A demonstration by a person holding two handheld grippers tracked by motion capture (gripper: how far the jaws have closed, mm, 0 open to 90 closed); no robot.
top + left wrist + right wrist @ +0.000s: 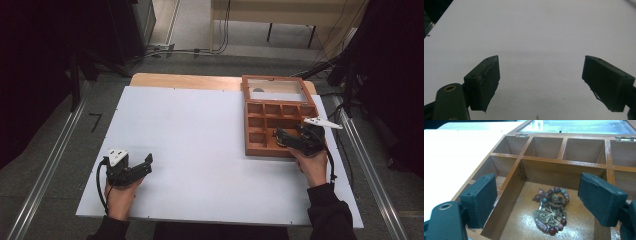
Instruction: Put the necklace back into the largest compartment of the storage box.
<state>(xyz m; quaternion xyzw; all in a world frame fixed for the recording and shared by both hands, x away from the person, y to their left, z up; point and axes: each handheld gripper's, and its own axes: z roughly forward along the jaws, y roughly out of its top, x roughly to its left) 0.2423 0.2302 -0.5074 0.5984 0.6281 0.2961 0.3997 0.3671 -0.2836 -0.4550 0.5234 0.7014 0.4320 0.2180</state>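
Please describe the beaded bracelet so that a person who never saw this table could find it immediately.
On the white table, look at the open wooden compartment box on the right side. The beaded bracelet lies in its large compartment, below the row of small empty ones. It has red and teal beads and a brass butterfly charm.

A white table [200, 150] stands over grey floor [50, 165] with, seemingly, cables [190, 51].

High view overlooks table [200, 150]; claw views sit close, sharing it
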